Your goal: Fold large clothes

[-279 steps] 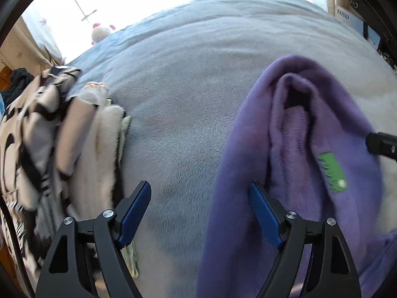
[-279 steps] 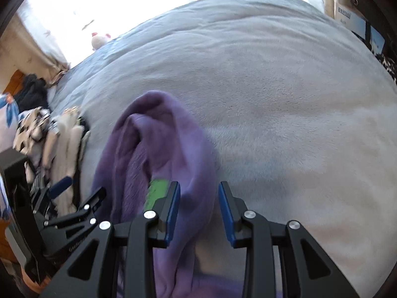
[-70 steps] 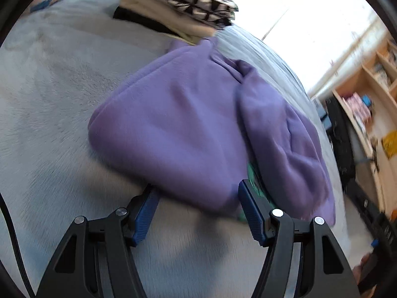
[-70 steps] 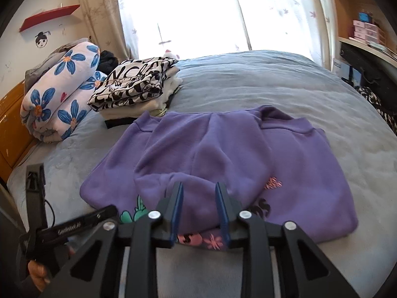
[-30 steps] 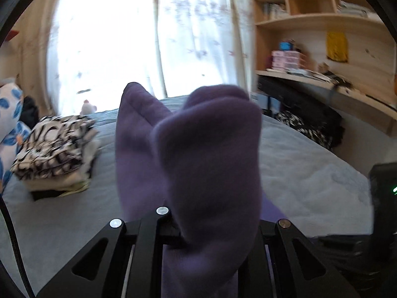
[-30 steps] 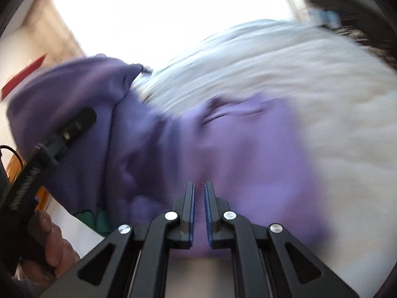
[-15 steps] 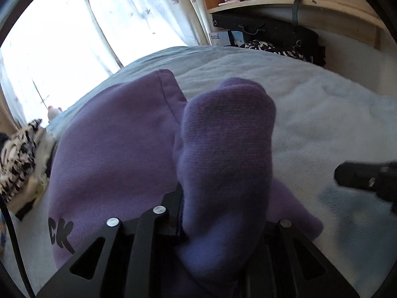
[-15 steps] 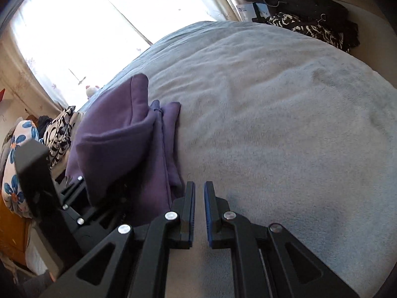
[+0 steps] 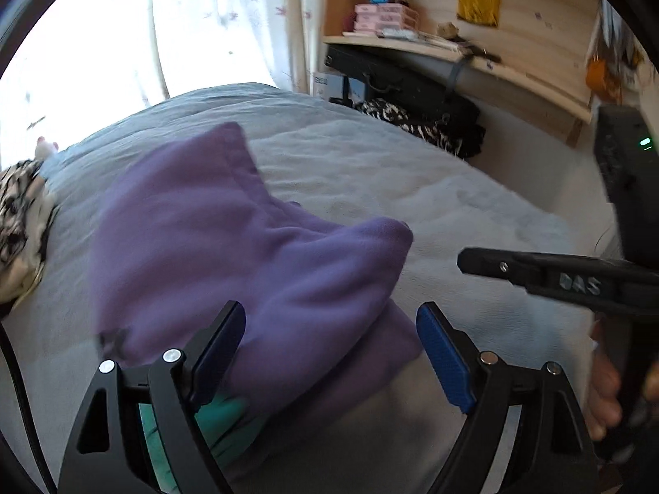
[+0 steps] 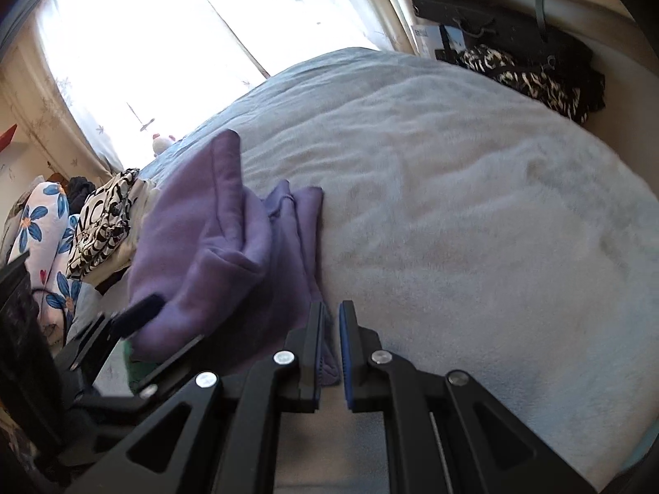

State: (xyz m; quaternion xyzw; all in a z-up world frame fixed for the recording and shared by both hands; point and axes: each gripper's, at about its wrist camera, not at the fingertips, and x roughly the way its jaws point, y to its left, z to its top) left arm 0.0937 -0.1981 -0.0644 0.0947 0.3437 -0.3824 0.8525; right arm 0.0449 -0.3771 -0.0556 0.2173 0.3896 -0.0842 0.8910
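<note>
A purple sweatshirt (image 9: 247,255) is seen heaped on the grey bed (image 9: 453,189), lying directly ahead of the left gripper (image 9: 329,354), whose jaws are opening with the cloth loose between them. The right gripper (image 10: 329,350), closed and empty, is beside its right edge.

A bed (image 10: 473,222) with a pale grey-blue fleece cover fills the room's centre. Behind its far edge, a bright window (image 10: 173,29) with sheer patterned curtains (image 9: 230,20) admits strong daylight. Wooden shelving (image 9: 473,12) lines the wall beyond the bed's right edge.
</note>
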